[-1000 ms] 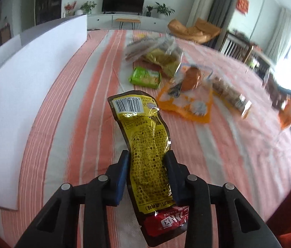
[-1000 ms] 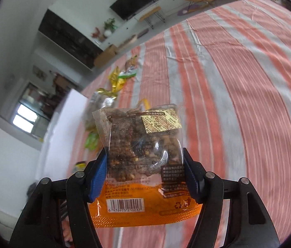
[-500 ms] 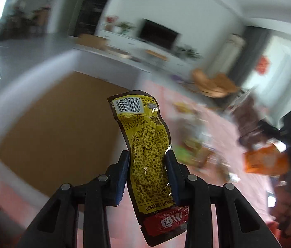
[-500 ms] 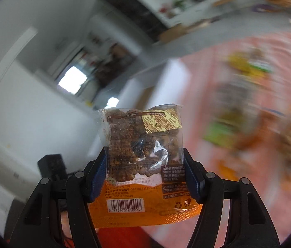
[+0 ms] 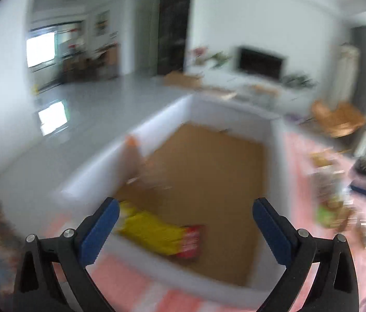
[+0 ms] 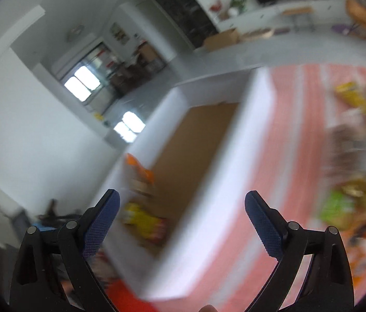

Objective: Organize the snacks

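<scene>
- 2 claws we hold are both spread wide with nothing between their blue pads: left claw (image 5: pixel 185 215), right claw (image 6: pixel 181 209).
- Just beyond them we see the white box (image 5: pixel 277 156) with a brown floor, standing on the striped worktop (image 6: pixel 281 156).
- Inside it, the yellow-and-red packet (image 5: pixel 157 230) lies flat near the front wall.
- Further in, the orange packet (image 6: pixel 137 173) leans at the left wall, blurred.
- Remaining snacks (image 6: pixel 357 189) lie blurred on the worktop, right of the box.
</scene>
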Available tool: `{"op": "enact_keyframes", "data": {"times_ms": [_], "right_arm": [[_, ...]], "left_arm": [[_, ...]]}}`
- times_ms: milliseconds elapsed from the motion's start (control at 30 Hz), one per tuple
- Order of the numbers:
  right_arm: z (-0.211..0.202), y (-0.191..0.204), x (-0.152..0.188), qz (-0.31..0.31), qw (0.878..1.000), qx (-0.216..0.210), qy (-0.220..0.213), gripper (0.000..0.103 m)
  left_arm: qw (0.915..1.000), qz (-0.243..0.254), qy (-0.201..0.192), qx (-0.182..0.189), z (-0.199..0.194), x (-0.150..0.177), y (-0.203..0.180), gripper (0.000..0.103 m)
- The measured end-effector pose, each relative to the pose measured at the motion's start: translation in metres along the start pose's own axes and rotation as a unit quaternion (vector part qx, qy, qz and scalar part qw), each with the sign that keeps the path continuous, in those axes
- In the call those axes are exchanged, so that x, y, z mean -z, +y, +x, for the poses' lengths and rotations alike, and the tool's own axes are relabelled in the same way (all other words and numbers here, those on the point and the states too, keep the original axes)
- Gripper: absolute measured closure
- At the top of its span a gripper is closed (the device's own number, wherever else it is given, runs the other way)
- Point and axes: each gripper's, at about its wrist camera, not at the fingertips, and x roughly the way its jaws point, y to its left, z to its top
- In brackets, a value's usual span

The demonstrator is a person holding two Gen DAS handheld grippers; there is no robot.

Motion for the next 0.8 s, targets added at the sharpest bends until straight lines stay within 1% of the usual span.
{"op": "enact_keyframes", "data": {"times_ms": [33,100,133,167,200,233,300,400,433,500,567,600,700,800], "right_arm": [[-0.012,-0.011,0.009,-0.008,1.0,0.021,-0.006,0.004],[-0.046,-0.048,0.039,-0.042,0.994,0.098,-0.016,0.005],[-0.058,-0.059,0.049,-0.052,0.991,0.123,-0.017,0.005],[-0.072,-0.078,0.063,-0.063,0.985,0.163,-0.018,0.005],[-0.09,-0.102,0.078,-0.068,0.975,0.209,-0.019,0.005],[-0.104,-0.121,0.089,-0.067,0.968,0.24,-0.022,0.005],[-0.141,-0.166,0.11,-0.052,0.95,0.305,-0.031,0.005],[-0.192,-0.227,0.131,-0.002,0.928,0.371,-0.042,0.005],[-0.199,-0.239,0.126,0.008,0.922,0.384,-0.044,0.005],[-0.223,-0.268,0.135,0.035,0.905,0.42,-0.051,0.005],[-0.24,-0.281,0.144,0.055,0.898,0.434,-0.055,0.005],[-0.247,-0.284,0.15,0.064,0.897,0.434,-0.058,0.005],[-0.25,-0.292,0.156,0.089,0.898,0.427,-0.065,0.005],[-0.238,-0.291,0.157,0.08,0.898,0.43,-0.051,0.005]], "left_arm": [[0.9996,0.008,-0.016,0.02,-0.001,0.0,-0.013,0.002],[0.9978,0.039,-0.04,0.037,0.0,-0.002,-0.04,0.002],[0.996,0.063,-0.046,0.044,0.007,-0.003,-0.057,0.002],[0.9945,0.084,-0.038,0.048,0.015,-0.001,-0.072,0.002],[0.9935,0.1,-0.025,0.047,0.023,0.001,-0.084,0.002],[0.9919,0.121,-0.006,0.04,0.037,0.005,-0.099,0.002],[0.9879,0.153,0.002,0.022,0.048,0.008,-0.122,0.002],[0.9853,0.169,0.013,0.019,0.054,0.016,-0.144,0.002],[0.9841,0.176,0.016,0.015,0.057,0.017,-0.151,0.002],[0.9809,0.194,0.015,-0.003,0.055,0.023,-0.158,0.002],[0.9794,0.201,0.017,-0.004,0.049,0.028,-0.162,0.002],[0.9794,0.201,0.018,-0.002,0.047,0.03,-0.164,0.002],[0.9794,0.201,0.017,-0.003,0.041,0.033,-0.163,0.002],[0.9761,0.217,0.017,-0.009,0.042,0.039,-0.168,0.002]]}}
